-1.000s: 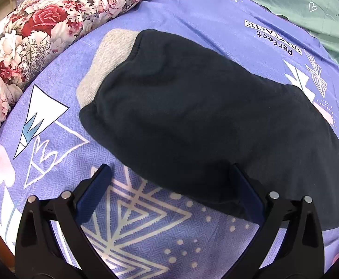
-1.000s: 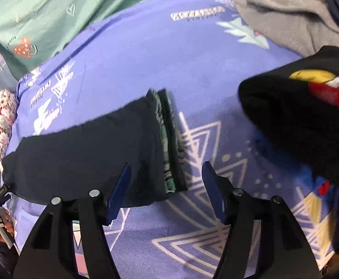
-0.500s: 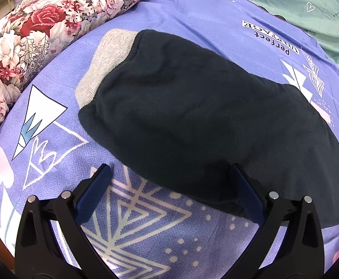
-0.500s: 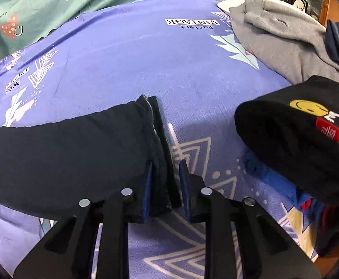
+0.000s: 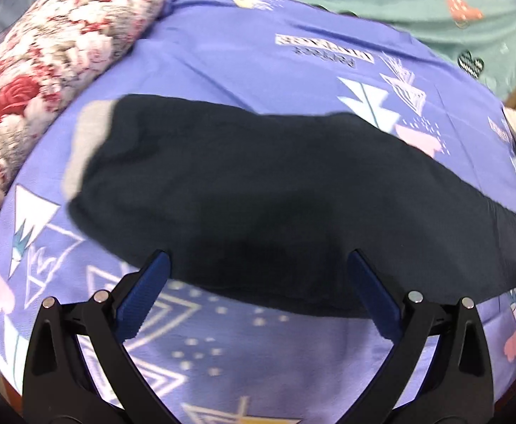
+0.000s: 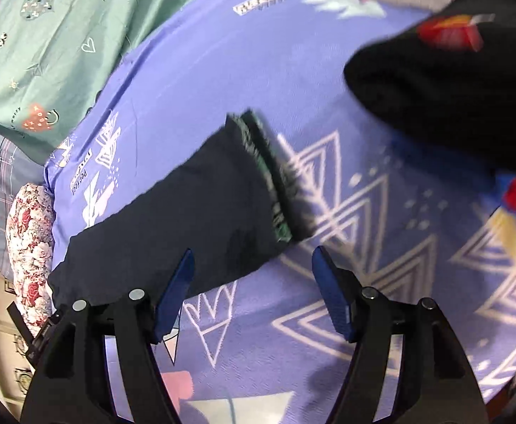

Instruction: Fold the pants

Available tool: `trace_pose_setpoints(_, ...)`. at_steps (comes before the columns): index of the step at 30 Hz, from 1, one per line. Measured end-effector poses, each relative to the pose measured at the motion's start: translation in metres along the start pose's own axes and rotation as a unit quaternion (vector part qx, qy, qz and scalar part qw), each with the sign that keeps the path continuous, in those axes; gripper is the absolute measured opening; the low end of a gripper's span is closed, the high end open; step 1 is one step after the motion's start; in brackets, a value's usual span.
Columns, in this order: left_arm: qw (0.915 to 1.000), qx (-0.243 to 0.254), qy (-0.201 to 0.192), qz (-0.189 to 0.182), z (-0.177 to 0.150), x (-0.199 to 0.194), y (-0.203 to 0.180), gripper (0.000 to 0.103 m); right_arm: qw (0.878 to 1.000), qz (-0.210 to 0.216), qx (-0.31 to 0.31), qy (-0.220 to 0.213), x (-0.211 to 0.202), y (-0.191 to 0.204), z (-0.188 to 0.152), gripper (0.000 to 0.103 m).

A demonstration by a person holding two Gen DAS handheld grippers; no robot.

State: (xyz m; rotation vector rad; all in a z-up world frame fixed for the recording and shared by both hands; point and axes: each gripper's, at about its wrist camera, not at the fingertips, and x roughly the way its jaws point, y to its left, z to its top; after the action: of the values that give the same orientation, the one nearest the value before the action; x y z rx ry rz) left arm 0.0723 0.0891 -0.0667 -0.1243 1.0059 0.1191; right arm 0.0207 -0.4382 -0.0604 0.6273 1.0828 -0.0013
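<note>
Half-blurred pants (image 5: pixel 258 190), waistband (image 6: pixel 275 176) smeared

The pants (image 5: pixel 258 190) are dark navy, folded into one long narrow band lying flat across the purple patterned bed (image 5: pixel 293 353). One end shows a grey ribbed cuff (image 5: pixel 88 141), near the floral pillow (image 5: pixel 45 63). The other end shows a green-patterned edge (image 6: pixel 268 173), its layers stacked slightly offset. The fabric looks smooth, with few wrinkles.
</note>
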Motion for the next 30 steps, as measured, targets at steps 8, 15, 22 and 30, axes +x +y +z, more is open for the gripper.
trace_pose_setpoints(8,0.9964,0.066,0.018,0.050,-0.003,0.025,-0.029,0.101,0.999,0.022,0.027,-0.032,0.022,0.012,0.017,0.059)
trace_pose_setpoints(15,0.9977,0.058,0.026,0.023,0.002,0.020,-0.020,0.101,0.998,0.041,0.012,-0.043,0.015,0.040,0.024,0.013)
trace_pose_setpoints(22,0.9995,-0.027,0.001,-0.018,0.008,-0.006,0.019,0.101,0.982,0.126,-0.134,-0.047,-0.012,0.162,0.017,0.013)
trace_pose_setpoints(30,0.9977,-0.067,-0.003,-0.007,0.004,-0.015,0.050,0.101,0.952,0.145,-0.259,0.077,0.100,0.281,-0.052,0.013)
